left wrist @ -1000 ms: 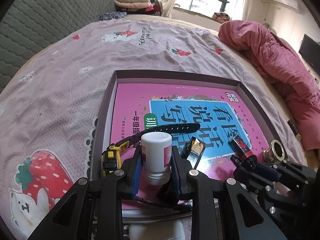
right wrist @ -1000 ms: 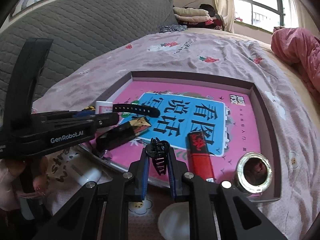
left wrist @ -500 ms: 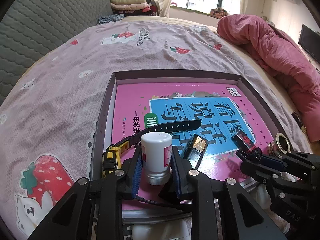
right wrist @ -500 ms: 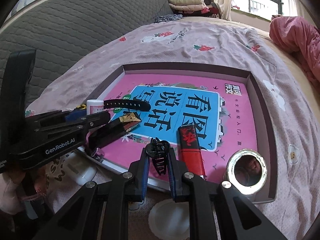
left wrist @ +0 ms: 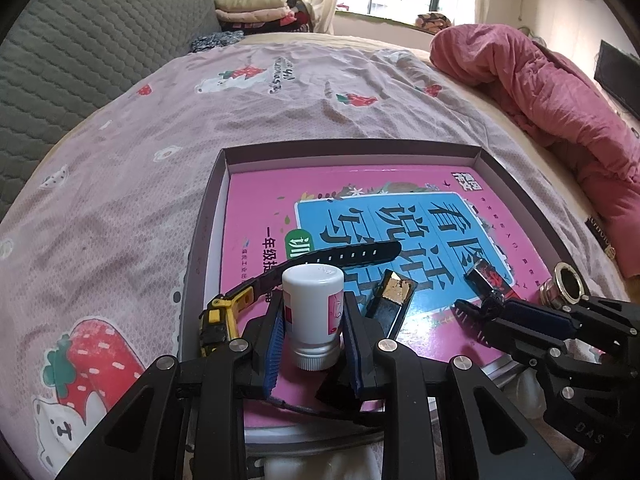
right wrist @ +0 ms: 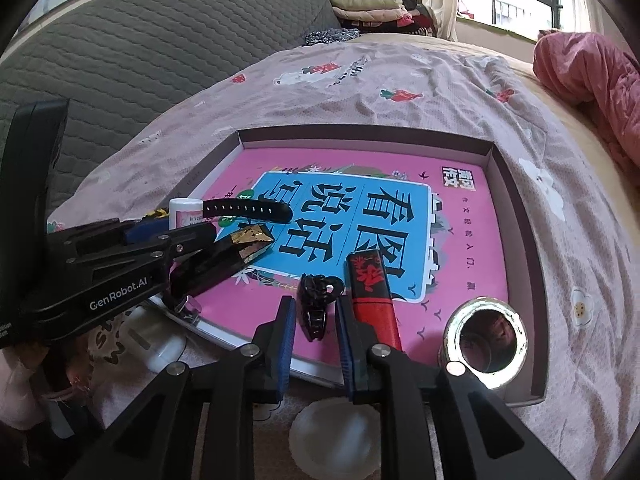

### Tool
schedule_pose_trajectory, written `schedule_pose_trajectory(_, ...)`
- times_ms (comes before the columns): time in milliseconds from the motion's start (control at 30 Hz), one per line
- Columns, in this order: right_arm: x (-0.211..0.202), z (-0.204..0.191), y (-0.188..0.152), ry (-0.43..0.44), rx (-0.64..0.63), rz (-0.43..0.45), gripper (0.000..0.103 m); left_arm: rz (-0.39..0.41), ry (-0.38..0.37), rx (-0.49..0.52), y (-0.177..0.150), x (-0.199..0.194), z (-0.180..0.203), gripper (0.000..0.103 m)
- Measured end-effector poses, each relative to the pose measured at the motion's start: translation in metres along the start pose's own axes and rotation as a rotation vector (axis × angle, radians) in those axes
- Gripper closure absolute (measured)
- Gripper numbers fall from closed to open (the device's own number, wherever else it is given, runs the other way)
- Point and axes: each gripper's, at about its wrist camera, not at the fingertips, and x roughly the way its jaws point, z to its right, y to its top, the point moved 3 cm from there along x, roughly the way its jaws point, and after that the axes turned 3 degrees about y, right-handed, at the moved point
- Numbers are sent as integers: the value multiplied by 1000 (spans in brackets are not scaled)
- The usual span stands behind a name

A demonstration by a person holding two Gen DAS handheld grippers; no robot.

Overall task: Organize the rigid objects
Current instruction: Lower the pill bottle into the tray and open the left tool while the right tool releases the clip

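Observation:
A shallow box (left wrist: 208,216) with a pink and blue book cover in it lies on the bed. My left gripper (left wrist: 313,336) has opened around a white bottle (left wrist: 313,312) that stands in the box's near left corner. My right gripper (right wrist: 316,320) is open, with a black hair claw (right wrist: 318,304) lying on the box floor between its fingers. A black watch strap (left wrist: 344,256), a yellow tape measure (left wrist: 222,316), a black and gold lighter (left wrist: 390,300), a red and black lighter (right wrist: 372,292) and a metal fitting (right wrist: 486,340) also lie in the box.
A pink quilt (left wrist: 540,92) is heaped at the far right of the bed. A grey padded headboard (left wrist: 80,48) runs along the left. Folded clothes (left wrist: 256,8) sit by the window. White round objects (right wrist: 340,432) lie on the sheet just in front of the box.
Both grippers have opened: the left let go of the white bottle, the right let go of the hair claw, which now lies on the box floor.

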Motion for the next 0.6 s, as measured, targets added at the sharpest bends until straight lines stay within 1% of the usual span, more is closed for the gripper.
schedule_pose_trajectory(200,-9,-2,2,3,-11,45,82,-11,-1,11,4,4,1,76)
schedule_pose_trajectory(400,-9,4,2,19,27,43,82,-27,-2,40,5,7,6,76)
schedule_pose_trajectory(567,-13,5,3,12,34,64,81,-38,-7,66,6,10,9,76)
schedule_pose_trajectory(600,-13,6,3,12,35,66,79,-44,-11,71,7,11,9,76)
